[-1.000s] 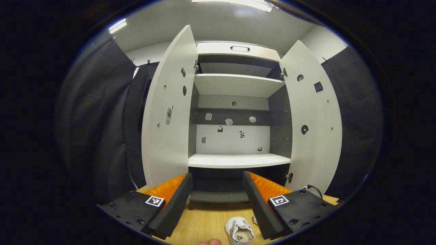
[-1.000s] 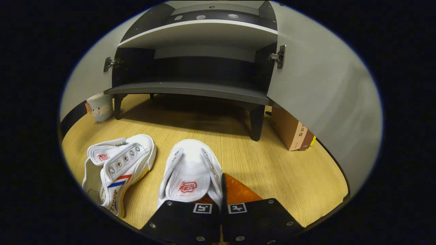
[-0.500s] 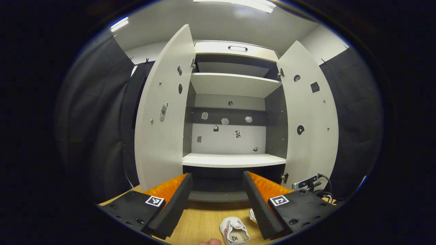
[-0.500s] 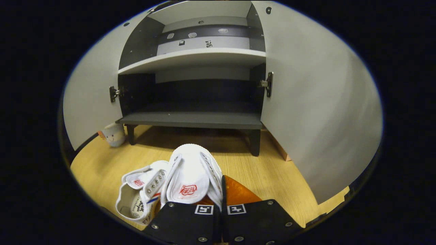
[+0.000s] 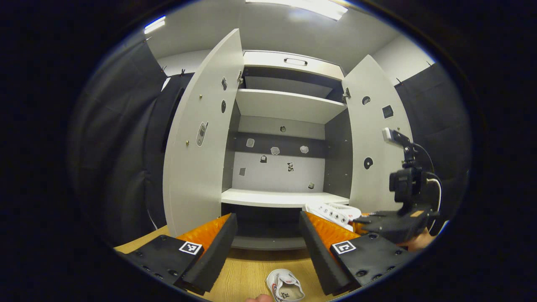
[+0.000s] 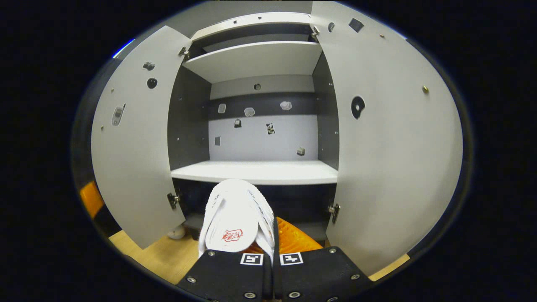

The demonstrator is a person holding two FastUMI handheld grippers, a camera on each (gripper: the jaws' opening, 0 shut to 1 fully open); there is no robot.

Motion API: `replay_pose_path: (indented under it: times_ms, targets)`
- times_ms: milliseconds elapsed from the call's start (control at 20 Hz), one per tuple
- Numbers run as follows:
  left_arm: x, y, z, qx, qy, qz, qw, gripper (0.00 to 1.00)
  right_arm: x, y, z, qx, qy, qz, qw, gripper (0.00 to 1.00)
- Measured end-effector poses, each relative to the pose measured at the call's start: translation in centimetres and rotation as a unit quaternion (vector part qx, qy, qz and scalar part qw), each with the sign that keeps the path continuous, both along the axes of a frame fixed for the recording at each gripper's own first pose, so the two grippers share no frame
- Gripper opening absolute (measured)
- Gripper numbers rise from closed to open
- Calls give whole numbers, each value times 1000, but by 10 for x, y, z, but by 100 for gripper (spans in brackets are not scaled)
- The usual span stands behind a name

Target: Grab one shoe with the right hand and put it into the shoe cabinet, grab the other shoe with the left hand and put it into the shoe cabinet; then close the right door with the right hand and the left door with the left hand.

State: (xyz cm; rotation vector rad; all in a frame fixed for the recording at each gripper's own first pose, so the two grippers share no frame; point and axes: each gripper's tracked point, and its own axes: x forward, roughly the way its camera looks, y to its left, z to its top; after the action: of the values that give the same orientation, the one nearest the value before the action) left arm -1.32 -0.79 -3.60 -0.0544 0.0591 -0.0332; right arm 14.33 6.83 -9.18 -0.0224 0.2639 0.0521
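Between the fingers of the right gripper (image 6: 268, 251), clamping one white shoe (image 6: 235, 214) by its side wall near the collar, toe pointing fwd at the cabinet's white middle shelf (image 6: 256, 172). Same gripper showing in left gripper view (image 5: 365, 222) at right, carrying that shoe (image 5: 335, 211) just in front of the shelf's right end, beside the open right door (image 5: 377, 138). Hanging in air, not yet resting on any board.

Holding back with the left gripper (image 5: 267, 235): fingers spread wide apart, gripping nothing, aiming at the open shoe cabinet (image 5: 289, 63) from above the wooden floor (image 5: 247, 272). Lying on that floor near the bottom edge of left gripper view, 2nd shoe (image 5: 285, 286), opening up, untouched. Left door (image 5: 197, 138) also standing wide open.

Step in hand, judging by this: 1st shoe going in w/ right hand, approx. at mouth of cabinet. Remaining: release, 2nd shoe, both doors.

Next move calling for: pushing fwd so sole clears the shelf's front edge, lowering flat onto the board, then opening fingers and backing straight out w/o dragging the shoe. Needing to stay off the right door, which is close on that side. Whether aiming for middle shelf or dark lower shelf (image 6: 197, 220): cannot tell yet; height suggesting middle.
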Motion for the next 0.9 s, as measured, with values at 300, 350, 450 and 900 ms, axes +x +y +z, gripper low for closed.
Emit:
replay_pose_path:
  times_ms: [300, 350, 450, 900]
  targets:
    - [-6, 8, -1, -2, 1, 7, 1000, 94, 129, -14, 58, -28, -1, -63, 998, 0]
    - [-7, 8, -3, -6, 4, 6, 1000, 96, 149, -16, 58, -32, 2, -73, 997, 0]
    - [-9, 9, -6, -12, 9, 8, 1000, 97, 186, -21, 53, -47, 13, -91, 995, 0]
    - [-10, 35, -10, -9, 14, 44, 999, 96, 252, -46, -6, -97, 114, -134, 980, 0]
